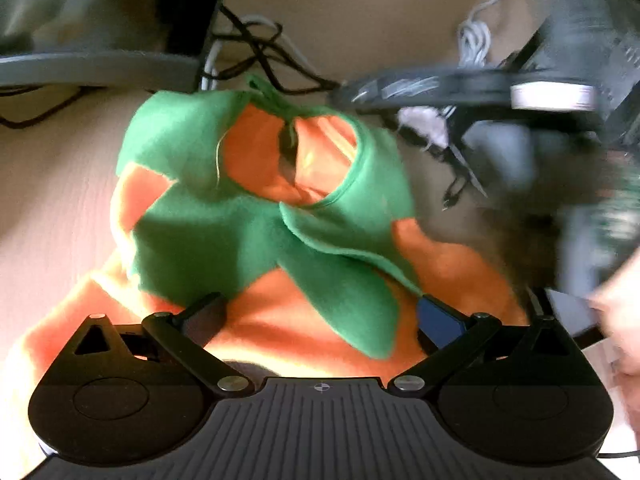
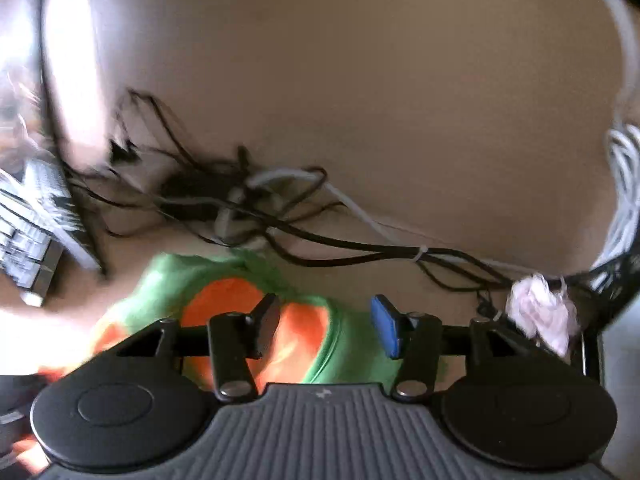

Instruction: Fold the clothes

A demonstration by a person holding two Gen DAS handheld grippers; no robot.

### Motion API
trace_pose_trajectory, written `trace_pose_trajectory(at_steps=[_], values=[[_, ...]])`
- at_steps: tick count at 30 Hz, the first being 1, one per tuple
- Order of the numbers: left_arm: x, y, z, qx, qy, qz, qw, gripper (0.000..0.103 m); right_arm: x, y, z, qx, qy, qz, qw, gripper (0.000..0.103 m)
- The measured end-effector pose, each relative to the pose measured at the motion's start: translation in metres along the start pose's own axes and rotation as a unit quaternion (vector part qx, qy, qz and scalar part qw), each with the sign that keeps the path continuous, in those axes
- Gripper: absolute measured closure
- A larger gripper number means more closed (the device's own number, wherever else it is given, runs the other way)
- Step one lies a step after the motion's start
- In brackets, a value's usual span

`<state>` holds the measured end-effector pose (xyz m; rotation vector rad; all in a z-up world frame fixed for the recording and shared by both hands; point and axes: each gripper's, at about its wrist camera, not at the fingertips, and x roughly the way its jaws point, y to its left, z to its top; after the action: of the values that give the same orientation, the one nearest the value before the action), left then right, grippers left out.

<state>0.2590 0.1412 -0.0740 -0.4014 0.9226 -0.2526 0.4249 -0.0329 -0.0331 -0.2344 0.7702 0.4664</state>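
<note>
Now both grippers gape above orange-green garment (image 1: 256,208).

A: Where does each camera look from?

B: Each sits on a handheld gripper, looking forward and steeply down along its fingers, close above the table (image 1: 48,184).

A: What do the views share?

B: The orange and green garment (image 1: 256,216) and the tangled cables (image 2: 248,204) beyond it.
</note>
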Motion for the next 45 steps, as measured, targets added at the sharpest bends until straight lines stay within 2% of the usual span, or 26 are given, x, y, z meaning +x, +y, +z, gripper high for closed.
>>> trace_pose_trajectory(at_steps=[2, 3, 4, 5, 6, 8, 11, 13, 16, 19, 20, 23, 25, 26, 29, 33, 37, 38, 39, 41, 43, 45], values=[[-0.020, 0.006, -0.006, -0.018, -0.013, -0.001, 0.9998, 0.000, 0.023, -0.001, 0.001, -0.008, 0.022, -0.019, 1.000, 0.053], [-0.031, 0.009, -0.008, -0.027, -0.019, 0.000, 0.9995, 0.000, 0.032, -0.004, -0.004, 0.000, 0.036, -0.015, 0.999, 0.054], [-0.041, 0.015, -0.010, -0.037, -0.026, 0.004, 0.9990, 0.000, 0.040, -0.007, -0.008, 0.008, 0.048, -0.010, 0.999, 0.060], [-0.051, 0.020, -0.012, -0.046, -0.033, 0.008, 0.9983, 0.000, 0.039, -0.009, -0.013, 0.014, 0.048, -0.006, 0.999, 0.081], [-0.061, 0.026, -0.014, -0.056, -0.040, 0.012, 0.9975, 0.000, 0.036, -0.010, -0.017, 0.020, 0.046, -0.002, 0.999, 0.088], [-0.081, 0.037, -0.018, -0.076, -0.054, 0.020, 0.9955, 0.000, 0.011, -0.004, -0.019, 0.029, 0.016, 0.005, 0.999, 0.090], [-0.108, 0.049, -0.019, -0.090, -0.075, 0.021, 0.9929, 0.000, -0.060, 0.012, -0.025, 0.011, -0.043, 0.025, 0.999, 0.090], [-0.123, 0.055, -0.017, -0.094, -0.089, 0.013, 0.9915, 0.000, -0.106, 0.024, -0.039, -0.016, -0.063, 0.036, 0.997, 0.090], [-0.136, 0.058, -0.008, -0.093, -0.108, 0.001, 0.9897, 0.000, -0.141, 0.044, -0.077, -0.041, -0.040, 0.036, 0.998, 0.090], [-0.140, 0.048, 0.002, -0.074, -0.120, -0.014, 0.9899, 0.000, -0.135, 0.060, -0.125, -0.037, 0.014, 0.022, 0.999, 0.090], [-0.140, 0.041, 0.004, -0.063, -0.120, -0.026, 0.9904, 0.000, -0.131, 0.065, -0.140, -0.034, 0.028, 0.017, 0.999, 0.090], [-0.136, 0.011, 0.011, -0.015, -0.117, -0.067, 0.9907, 0.000, -0.124, 0.081, -0.166, -0.042, 0.036, -0.007, 0.998, 0.090], [-0.128, -0.012, 0.017, 0.019, -0.118, -0.107, 0.9871, 0.000, -0.120, 0.089, -0.173, -0.041, 0.035, -0.020, 0.998, 0.090], [-0.120, -0.021, 0.021, 0.030, -0.115, -0.126, 0.9849, 0.000, -0.118, 0.092, -0.174, -0.037, 0.032, -0.025, 0.999, 0.090], [-0.086, -0.038, 0.034, 0.037, -0.098, -0.146, 0.9836, 0.000, -0.115, 0.090, -0.175, -0.016, 0.032, -0.014, 0.999, 0.090], [-0.035, -0.022, 0.035, 0.001, -0.036, -0.087, 0.9956, 0.000, -0.117, 0.080, -0.181, -0.006, 0.027, -0.010, 1.000, 0.090], [-0.011, 0.012, 0.010, -0.054, 0.025, -0.073, 0.9955, 0.000, -0.133, 0.057, -0.180, 0.026, 0.014, -0.016, 0.999, 0.090], [-0.007, 0.018, 0.004, -0.067, 0.035, -0.073, 0.9945, 0.000, -0.140, 0.051, -0.178, 0.029, 0.011, -0.006, 0.999, 0.085], [-0.004, 0.023, -0.001, -0.075, 0.042, -0.071, 0.9938, 0.000, -0.148, 0.046, -0.174, 0.030, 0.008, 0.004, 1.000, 0.073], [0.000, 0.030, -0.008, -0.086, 0.051, -0.066, 0.9928, 0.000, -0.167, 0.038, -0.163, 0.036, -0.018, 0.022, 0.999, 0.061], [-0.001, 0.028, -0.010, -0.082, 0.048, -0.064, 0.9934, 0.000, -0.185, 0.029, -0.151, 0.045, -0.044, 0.040, 0.997, 0.060], [0.000, 0.026, -0.012, -0.077, 0.045, -0.059, 0.9943, 0.000, -0.189, 0.019, -0.134, 0.085, -0.073, 0.064, 0.992, 0.060]])
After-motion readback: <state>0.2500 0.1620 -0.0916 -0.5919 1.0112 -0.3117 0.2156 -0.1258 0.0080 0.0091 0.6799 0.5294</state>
